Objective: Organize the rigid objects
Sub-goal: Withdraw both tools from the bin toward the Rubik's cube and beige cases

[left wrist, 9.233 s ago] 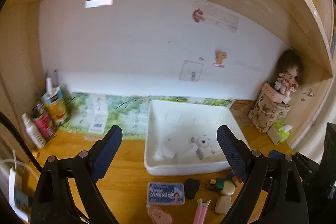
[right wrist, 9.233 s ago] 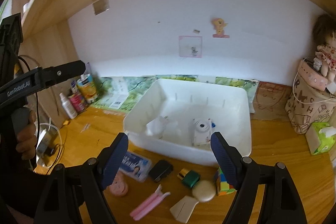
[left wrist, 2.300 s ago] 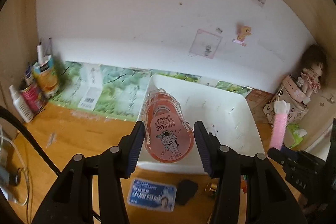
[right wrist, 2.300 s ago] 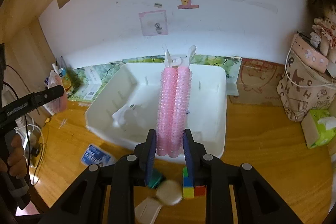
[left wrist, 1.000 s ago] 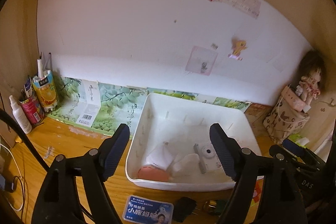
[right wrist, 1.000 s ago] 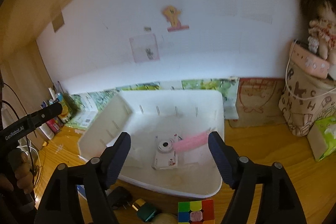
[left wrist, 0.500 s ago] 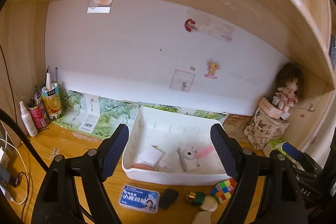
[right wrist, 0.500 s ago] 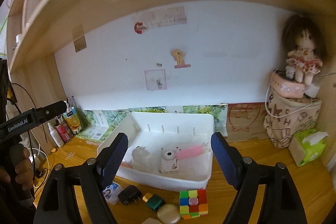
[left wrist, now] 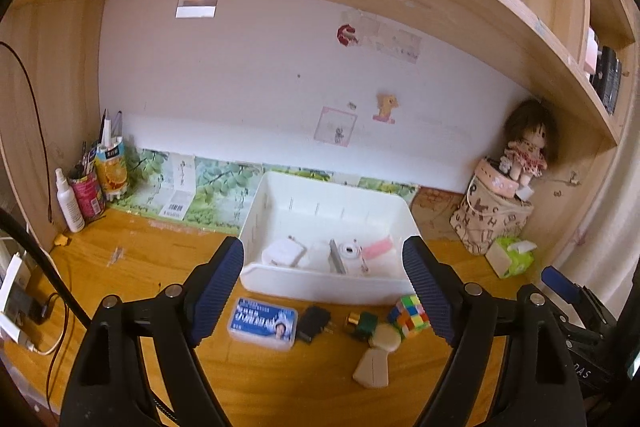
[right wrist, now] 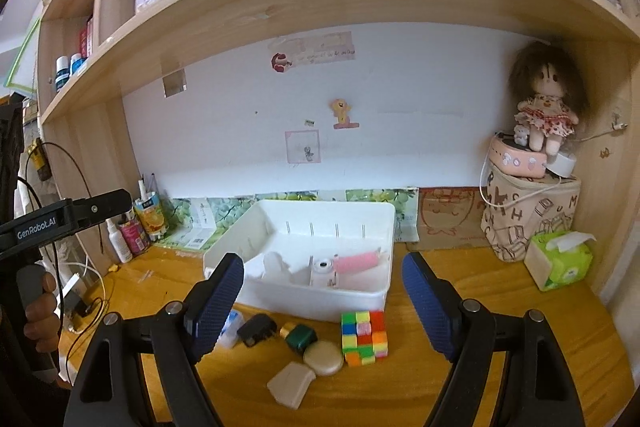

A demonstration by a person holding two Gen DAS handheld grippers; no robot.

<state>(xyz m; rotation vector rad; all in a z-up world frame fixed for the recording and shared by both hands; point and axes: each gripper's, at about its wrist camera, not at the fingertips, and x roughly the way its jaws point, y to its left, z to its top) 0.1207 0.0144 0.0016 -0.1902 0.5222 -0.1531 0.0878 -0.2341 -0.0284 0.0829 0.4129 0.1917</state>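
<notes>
Both of your grippers hang back from the desk [right wrist: 460, 379] with nothing between the fingers: the left gripper [left wrist: 322, 287] stands wide and empty, and so does the right gripper [right wrist: 322, 301].

The white bin [right wrist: 374, 223] sits at the middle of the desk and already holds a small white instant camera [right wrist: 324, 269], a pink hair roller clip [right wrist: 356, 262] and a white piece I cannot name. Not yet put away, in a row just in front of the bin, are a blue-lidded box [left wrist: 264, 317], a black plug adapter [right wrist: 256, 329], a green bottle with a gold cap [right wrist: 298, 335], a round beige compact [right wrist: 323, 357], a beige wedge-shaped case [right wrist: 291, 384] and a colour cube [right wrist: 363, 335].

These leftovers lie close together, and that is the likely trouble. The compact touches the wedge-shaped case and sits just beside the bottle and the cube, so wide fingers coming down on one may shove a neighbour or pinch two at once. The compact is low and smooth (probably the hardest to lift) and could slip out. The bin's front wall stands just behind the row, so a low carry might clip it.

For writing, the left gripper's body reads "GenRobot.AI" in the right view. The blue lid carries printed characters too blurred to read.
</notes>
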